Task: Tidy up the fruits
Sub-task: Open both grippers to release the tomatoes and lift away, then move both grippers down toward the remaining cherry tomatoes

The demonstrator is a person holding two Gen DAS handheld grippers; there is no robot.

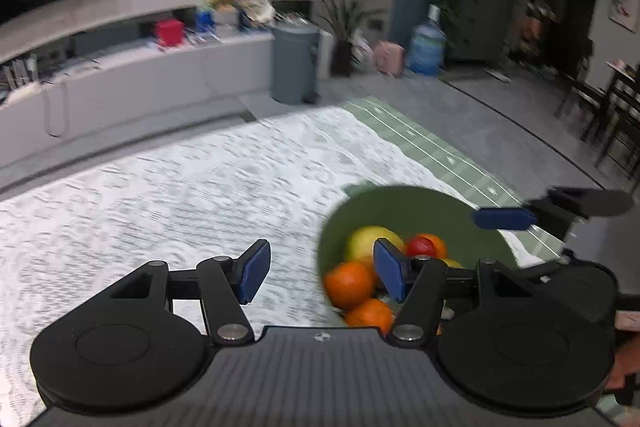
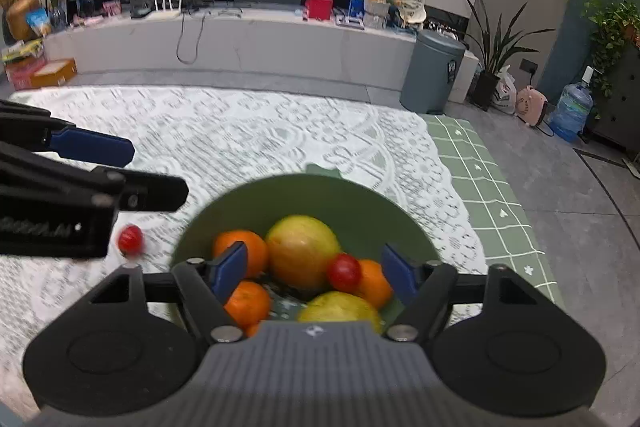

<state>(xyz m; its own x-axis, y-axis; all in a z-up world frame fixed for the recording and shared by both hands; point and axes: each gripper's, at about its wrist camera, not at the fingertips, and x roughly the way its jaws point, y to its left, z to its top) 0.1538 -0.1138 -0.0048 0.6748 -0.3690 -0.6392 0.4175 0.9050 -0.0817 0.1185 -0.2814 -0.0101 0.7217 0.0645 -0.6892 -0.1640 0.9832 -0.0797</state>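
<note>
Nearest, the right tongs (image 2: 314, 269) and left tongs (image 1: 320, 273) both stand open and empty over the green bowl (image 2: 348, 195), already heaped with fruit (oranges, pale ones), leaving seemingly one red fruit (image 2: 130, 239) on the lace-covered tabletop (image 2: 240, 131) beyond.

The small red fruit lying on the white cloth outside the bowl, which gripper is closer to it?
Left. The left gripper hangs just above the small red fruit, fingers apart. The right gripper is over the green bowl beside it, open and empty.
</note>
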